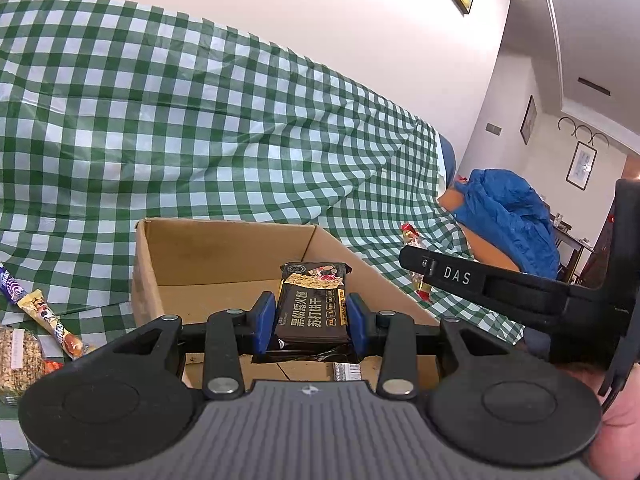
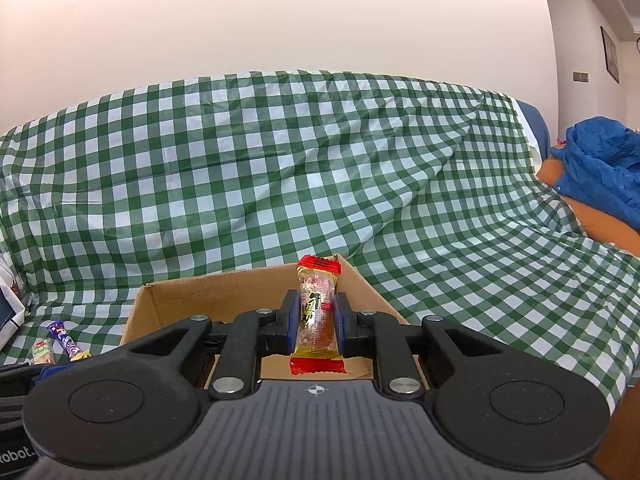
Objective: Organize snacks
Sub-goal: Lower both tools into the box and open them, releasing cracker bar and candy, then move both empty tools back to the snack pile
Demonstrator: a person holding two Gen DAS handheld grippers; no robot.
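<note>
My left gripper (image 1: 311, 322) is shut on a black cracker packet (image 1: 312, 304) and holds it over the open cardboard box (image 1: 224, 256). My right gripper (image 2: 316, 322) is shut on a red and clear snack bar (image 2: 317, 314) and holds it upright over the same box (image 2: 224, 288). The right gripper's black body also shows in the left wrist view (image 1: 500, 288), to the right of the box, with that bar's red end (image 1: 410, 234) behind it.
The box stands on a green checked cloth (image 1: 200, 128) draped over a sofa. Loose snacks lie left of the box: a purple bar (image 2: 64, 338), a yellow bar (image 1: 52, 322), a grain cake (image 1: 18, 356). A blue jacket (image 1: 508, 216) lies at the right.
</note>
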